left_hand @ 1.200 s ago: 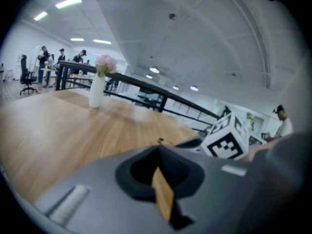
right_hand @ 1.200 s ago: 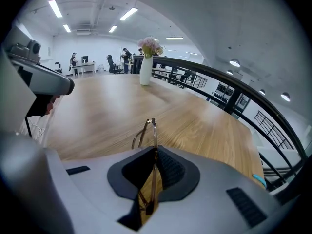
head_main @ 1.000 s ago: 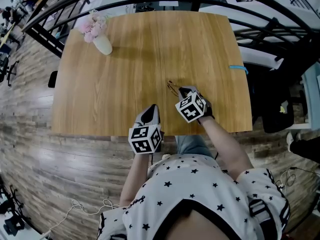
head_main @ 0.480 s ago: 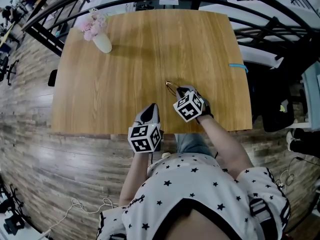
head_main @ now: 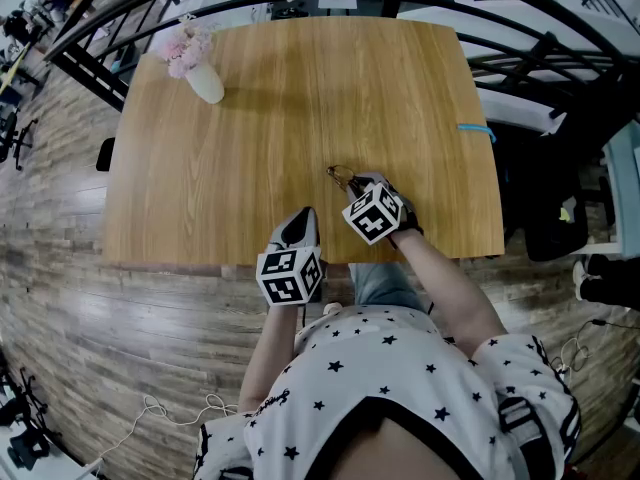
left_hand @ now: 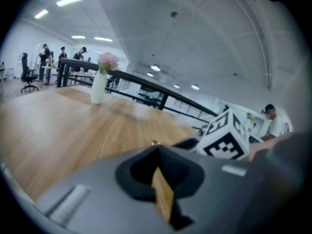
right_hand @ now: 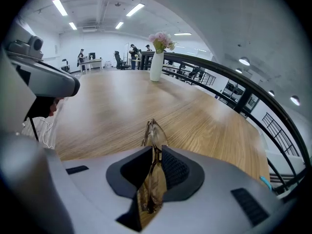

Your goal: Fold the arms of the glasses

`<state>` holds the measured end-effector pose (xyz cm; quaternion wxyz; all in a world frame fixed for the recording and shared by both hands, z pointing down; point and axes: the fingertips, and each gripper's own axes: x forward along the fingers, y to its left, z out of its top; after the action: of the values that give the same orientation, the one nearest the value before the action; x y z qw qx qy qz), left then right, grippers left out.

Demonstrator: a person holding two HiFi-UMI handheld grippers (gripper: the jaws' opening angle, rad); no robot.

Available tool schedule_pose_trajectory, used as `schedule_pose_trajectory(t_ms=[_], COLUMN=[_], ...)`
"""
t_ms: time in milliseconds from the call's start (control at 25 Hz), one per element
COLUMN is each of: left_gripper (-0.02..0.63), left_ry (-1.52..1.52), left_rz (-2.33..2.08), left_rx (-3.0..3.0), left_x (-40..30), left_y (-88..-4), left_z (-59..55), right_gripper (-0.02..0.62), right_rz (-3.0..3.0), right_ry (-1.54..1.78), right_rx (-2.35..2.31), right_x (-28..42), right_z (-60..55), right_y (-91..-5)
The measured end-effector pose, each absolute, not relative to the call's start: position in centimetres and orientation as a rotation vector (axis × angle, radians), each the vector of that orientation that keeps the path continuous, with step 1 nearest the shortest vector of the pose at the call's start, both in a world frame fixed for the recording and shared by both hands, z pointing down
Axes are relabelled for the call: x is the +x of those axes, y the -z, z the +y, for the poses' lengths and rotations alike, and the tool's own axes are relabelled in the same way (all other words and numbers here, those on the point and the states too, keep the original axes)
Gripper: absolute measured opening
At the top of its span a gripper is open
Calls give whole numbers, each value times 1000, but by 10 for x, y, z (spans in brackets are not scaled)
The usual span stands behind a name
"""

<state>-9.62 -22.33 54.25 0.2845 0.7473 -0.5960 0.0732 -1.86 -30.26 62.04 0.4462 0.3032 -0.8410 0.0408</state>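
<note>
r gripper (right_hand: 155, 155) fingers clamp the glasses (right_hand: 153, 130), frame poking past the tips over the counter (right_hand: 107, 111); l gripper (left_hand: 158, 167) fingers shut, empty; prob mid-fold, next needs l to nudge an arm in.

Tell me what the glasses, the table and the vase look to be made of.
Glasses: thin brownish frame, likely metal or plastic; lenses clear, the wood grain shows through.
Table: wood or wood-look laminate, matte, with long straight grain lines.
Vase: plain white, smooth, probably ceramic; opaque glass can't be excluded.
</note>
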Motion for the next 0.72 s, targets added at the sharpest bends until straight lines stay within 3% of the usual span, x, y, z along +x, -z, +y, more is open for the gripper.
schedule_pose_trajectory(t_ms=[720], left_gripper=[9], left_ry=[-184], left_rz=[-1621], left_rx=[1988], left_x=[-104], left_y=[-535], left_z=[-204], right_gripper=[34], right_rz=[-2101], right_ry=[-137], right_rx=[782], right_x=[-18], right_z=[-291], right_y=[-613])
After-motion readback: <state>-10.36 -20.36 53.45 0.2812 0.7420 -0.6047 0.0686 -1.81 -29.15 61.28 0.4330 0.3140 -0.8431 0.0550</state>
